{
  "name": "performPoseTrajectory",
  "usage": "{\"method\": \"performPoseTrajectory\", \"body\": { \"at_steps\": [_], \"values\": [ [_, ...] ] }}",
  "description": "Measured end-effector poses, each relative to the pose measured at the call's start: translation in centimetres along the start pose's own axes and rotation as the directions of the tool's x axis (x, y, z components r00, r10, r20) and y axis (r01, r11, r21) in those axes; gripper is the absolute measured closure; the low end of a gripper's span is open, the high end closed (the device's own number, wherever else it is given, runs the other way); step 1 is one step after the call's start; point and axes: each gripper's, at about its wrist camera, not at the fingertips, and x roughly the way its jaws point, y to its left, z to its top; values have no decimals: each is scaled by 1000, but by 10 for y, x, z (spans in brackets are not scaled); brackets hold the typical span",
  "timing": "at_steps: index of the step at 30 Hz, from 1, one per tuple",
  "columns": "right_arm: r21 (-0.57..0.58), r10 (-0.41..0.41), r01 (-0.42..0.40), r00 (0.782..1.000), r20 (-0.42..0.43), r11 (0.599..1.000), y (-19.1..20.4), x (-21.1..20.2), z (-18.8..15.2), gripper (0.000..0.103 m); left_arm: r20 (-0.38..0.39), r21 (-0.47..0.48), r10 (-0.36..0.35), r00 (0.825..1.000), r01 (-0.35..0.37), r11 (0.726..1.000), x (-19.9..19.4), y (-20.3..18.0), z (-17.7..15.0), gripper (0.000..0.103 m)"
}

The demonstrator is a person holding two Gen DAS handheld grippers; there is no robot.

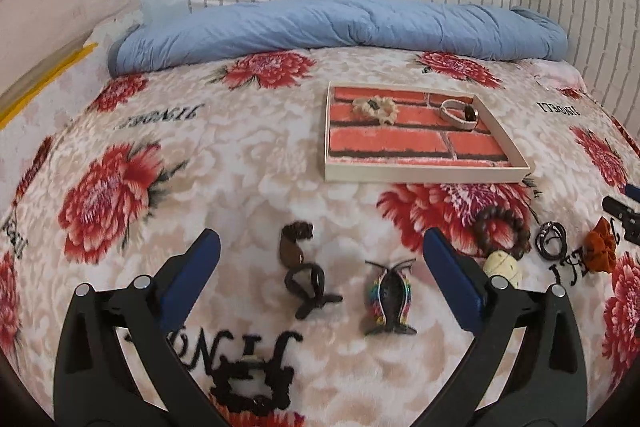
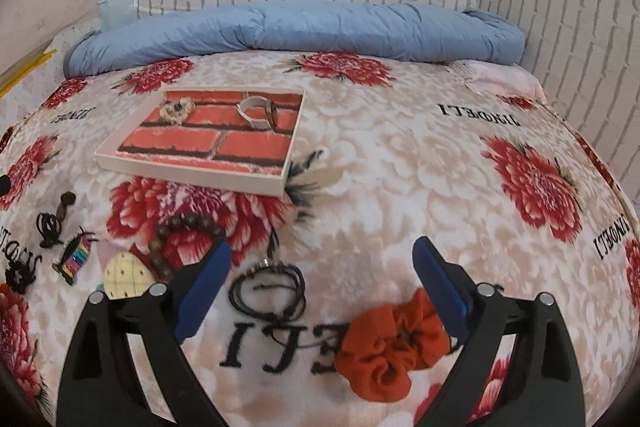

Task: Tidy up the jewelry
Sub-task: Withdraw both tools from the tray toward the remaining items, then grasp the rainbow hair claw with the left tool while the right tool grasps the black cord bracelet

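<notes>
1. Left claw (image 1: 320, 259) is spread wide, nothing between the blue pads (image 1: 200, 267); right claw (image 2: 322, 267) is likewise released and empty.
2. Tray (image 1: 424, 173) with brick-print floor sits upper centre-right of the left view and upper left of the right view; it already holds a cream braided bracelet (image 1: 376, 109) and a silver band (image 1: 458, 115).
3. Loose pieces lie on the bed blanket (image 1: 248, 155) in a row below the tray, none touching it.
4. Left view: dark corded piece (image 1: 300, 267) and rainbow fish-shaped piece (image 1: 390, 301) lie between the left claw's pads, lower centre. Fish's long axis runs roughly top to bottom of the frame, about in line with the claw's reach.
5. Right view: black cord loop (image 2: 268, 289) sits between the pads, left of centre; orange scrunchie (image 2: 394, 345) is lower, close to the right pad.
6. Brown bead bracelet (image 1: 500, 233) and cream dotted bead (image 1: 502, 267) lie beyond the left claw's right pad; they sit between the two claws, judged reachable by either.
7. Judgement: each hand is nearest its own framed pair; the tray lies up-frame of both.
</notes>
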Motion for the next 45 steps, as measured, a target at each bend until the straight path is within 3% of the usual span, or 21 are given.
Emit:
{"method": "performPoseTrajectory", "body": {
  "at_steps": [12,19,27,32,45],
  "values": [
    [51,1,2,999,-53,999,-5,23,-31,13,-28,6,6,1000,-6,1000,14,-11,-34,5],
    [29,-25,26,999,-33,999,8,34,-36,14,-38,-12,-20,999,20,1000,30,-21,-48,5],
    [14,-26,27,997,-68,1000,20,59,-40,30,-33,4,-16,999,16,1000,48,-41,-62,6],
    [6,-55,55,994,-90,998,22,72,-44,35,-54,31,-13,998,14,999,60,-47,-70,13],
    [41,-35,42,988,-148,998,18,95,-46,46,-112,93,-7,994,17,996,88,-62,-74,32]
  ]
}}
